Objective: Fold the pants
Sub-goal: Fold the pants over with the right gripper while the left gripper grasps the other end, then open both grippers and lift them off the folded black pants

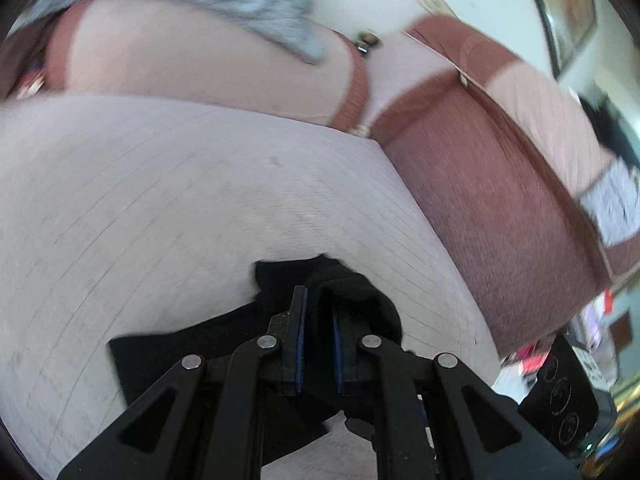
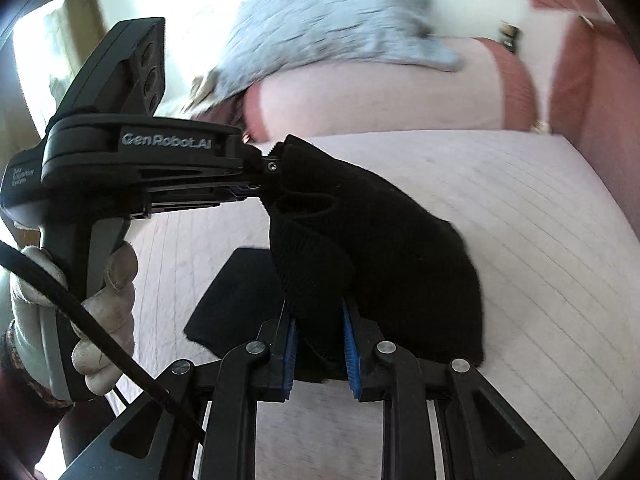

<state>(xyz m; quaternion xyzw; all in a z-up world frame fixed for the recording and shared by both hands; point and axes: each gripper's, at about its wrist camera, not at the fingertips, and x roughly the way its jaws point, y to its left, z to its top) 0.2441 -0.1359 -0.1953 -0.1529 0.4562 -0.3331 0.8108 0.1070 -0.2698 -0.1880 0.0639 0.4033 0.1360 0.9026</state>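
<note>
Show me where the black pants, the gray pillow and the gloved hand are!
black pants (image 2: 380,248): right wrist view, middle of the bunched fabric.
gray pillow (image 2: 332,24): right wrist view, its wrinkled middle.
gloved hand (image 2: 108,320): right wrist view, fingers around the handle.

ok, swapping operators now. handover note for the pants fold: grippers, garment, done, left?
Left gripper: shut on a bunched edge of the black pants.
Right gripper: shut on another part of that edge, nearer its camera.
Pants: both grips lifted, the rest draped down to the pale sofa cushion; a flat dark part lies beneath.
Done: edge picked up at two points.
Left: probably lay it over, flatten, release. Fold count unclear.
</note>
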